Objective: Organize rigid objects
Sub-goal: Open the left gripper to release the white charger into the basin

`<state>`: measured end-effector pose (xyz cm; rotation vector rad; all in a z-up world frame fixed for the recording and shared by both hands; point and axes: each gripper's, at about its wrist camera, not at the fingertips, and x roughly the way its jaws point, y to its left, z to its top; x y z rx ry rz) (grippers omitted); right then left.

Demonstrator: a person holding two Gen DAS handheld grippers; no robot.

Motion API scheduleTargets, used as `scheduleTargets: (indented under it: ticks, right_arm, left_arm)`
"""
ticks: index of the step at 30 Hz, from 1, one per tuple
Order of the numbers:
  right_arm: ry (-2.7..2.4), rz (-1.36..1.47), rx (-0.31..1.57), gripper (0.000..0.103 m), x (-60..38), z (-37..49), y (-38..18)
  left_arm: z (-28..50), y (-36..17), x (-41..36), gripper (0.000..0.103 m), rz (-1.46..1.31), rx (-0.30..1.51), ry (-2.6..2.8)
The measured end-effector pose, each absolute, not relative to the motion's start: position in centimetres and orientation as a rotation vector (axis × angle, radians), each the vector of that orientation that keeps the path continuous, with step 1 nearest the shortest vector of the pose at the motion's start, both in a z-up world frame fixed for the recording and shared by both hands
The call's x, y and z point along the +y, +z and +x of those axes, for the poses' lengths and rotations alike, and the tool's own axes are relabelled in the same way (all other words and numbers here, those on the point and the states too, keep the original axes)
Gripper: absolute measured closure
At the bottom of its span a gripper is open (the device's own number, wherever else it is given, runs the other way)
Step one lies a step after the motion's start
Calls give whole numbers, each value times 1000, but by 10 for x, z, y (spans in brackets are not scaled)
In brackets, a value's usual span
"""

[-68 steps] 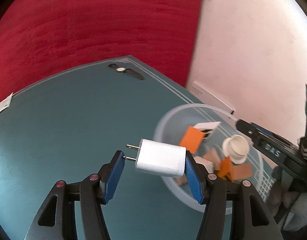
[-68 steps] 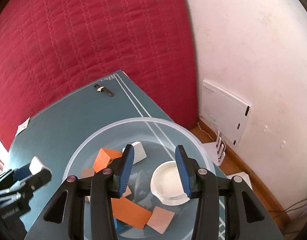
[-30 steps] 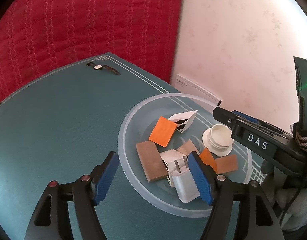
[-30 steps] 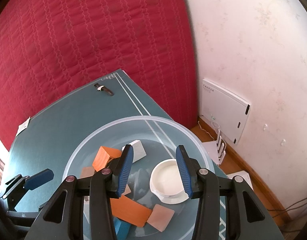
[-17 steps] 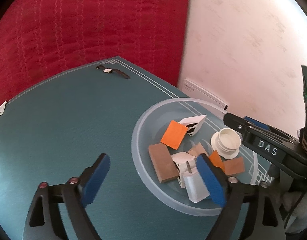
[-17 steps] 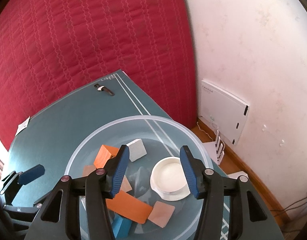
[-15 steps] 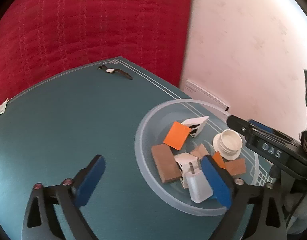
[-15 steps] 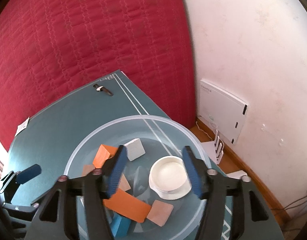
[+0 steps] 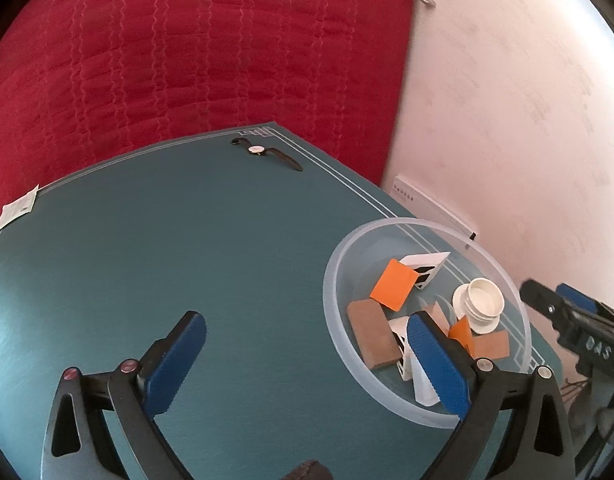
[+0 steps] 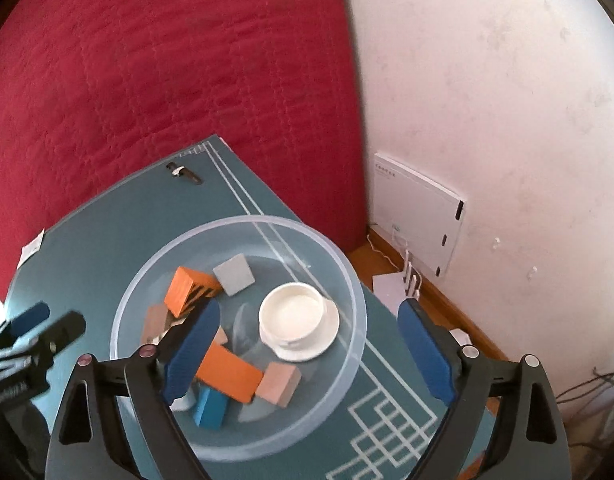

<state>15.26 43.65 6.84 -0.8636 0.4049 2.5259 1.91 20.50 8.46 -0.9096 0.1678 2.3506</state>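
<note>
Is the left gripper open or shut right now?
Open. The left gripper has its blue pads spread wide with only bare table between them; nothing is held. The charger lies in the bowl.

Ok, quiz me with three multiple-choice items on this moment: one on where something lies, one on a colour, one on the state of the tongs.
1. Where does the wristwatch lie?
A. in the clear bowl
B. on the teal table near its far edge
C. between the left tongs

2. What colour is the round lid in the clear bowl?
A. white
B. orange
C. blue

3. How do the left tongs stand?
A. shut on the white charger
B. shut on nothing
C. open, holding nothing

Answers:
1 B: the watch rests on the teal table by the far corner lines, well away from the bowl.
2 A: the lid is white, lying beside orange and blue blocks.
3 C: the blue pads are spread wide with only table between them, and the white charger lies in the bowl.
</note>
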Motion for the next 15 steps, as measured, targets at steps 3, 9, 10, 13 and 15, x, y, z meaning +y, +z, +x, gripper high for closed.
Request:
scheduleTargets:
  ticks: [3,9,10,13,15]
  right_arm:
    - [2548,-894,359,8,426,158,70]
    - [2591,-990,230,7,392,159,63]
    - [2593,-1007,218,7,388,159,61]
    - [2592,-1057,194,7,379,160,53]
    - [2580,-1077,188,7,377,162,50]
  left_arm:
    - [19,86,201,1,-903,167,2358]
    - [26,87,200,1,-872,212,2378]
    - [29,87,201,1,-863,227,2381]
    - [33,87,203,1,-844,250,2383]
    - [36,86,204,1,-836,258,2383]
